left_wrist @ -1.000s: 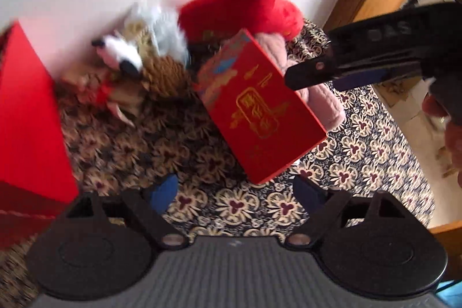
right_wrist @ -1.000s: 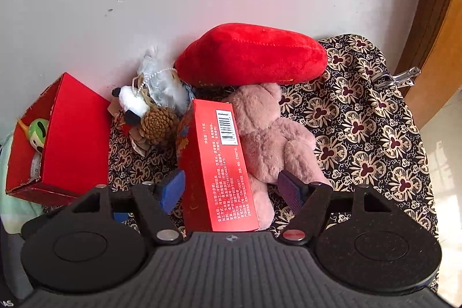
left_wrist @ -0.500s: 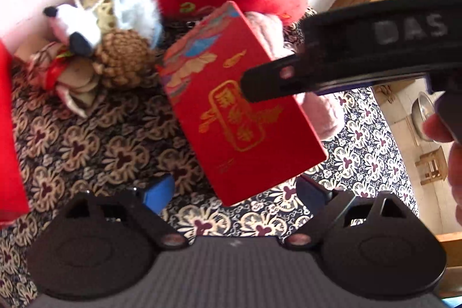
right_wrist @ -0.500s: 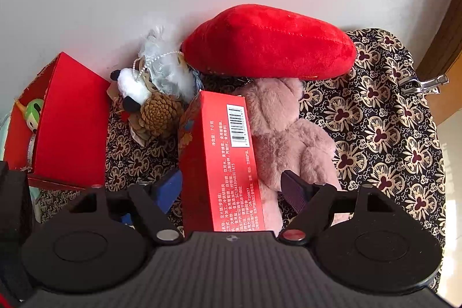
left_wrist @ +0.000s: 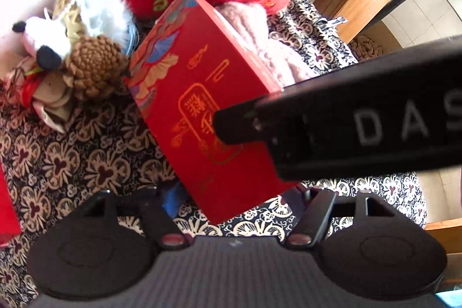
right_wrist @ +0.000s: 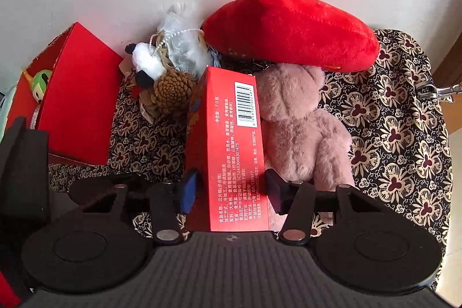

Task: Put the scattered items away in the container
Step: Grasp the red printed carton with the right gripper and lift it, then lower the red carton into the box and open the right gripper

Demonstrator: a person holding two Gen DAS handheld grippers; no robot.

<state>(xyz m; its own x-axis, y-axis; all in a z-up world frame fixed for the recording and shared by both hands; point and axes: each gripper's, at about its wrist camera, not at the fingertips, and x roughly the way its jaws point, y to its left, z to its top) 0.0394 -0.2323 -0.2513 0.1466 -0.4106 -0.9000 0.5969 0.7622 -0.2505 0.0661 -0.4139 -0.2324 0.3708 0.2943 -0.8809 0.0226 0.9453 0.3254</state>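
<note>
Red box [right_wrist: 231,143], right tool [right_wrist: 231,191] clamping it

Your right gripper [right_wrist: 231,192] is showing a black ribbed body, two round black discs at its sides, and black angled fingers [right_wrist: 189,191] with blue pads and a silver screw at each pivot. Your left gripper [left_wrist: 234,204] is wearing the same black ribbed body and discs. White letters "DAS" are showing along the right gripper's black side in the left wrist view.
</note>
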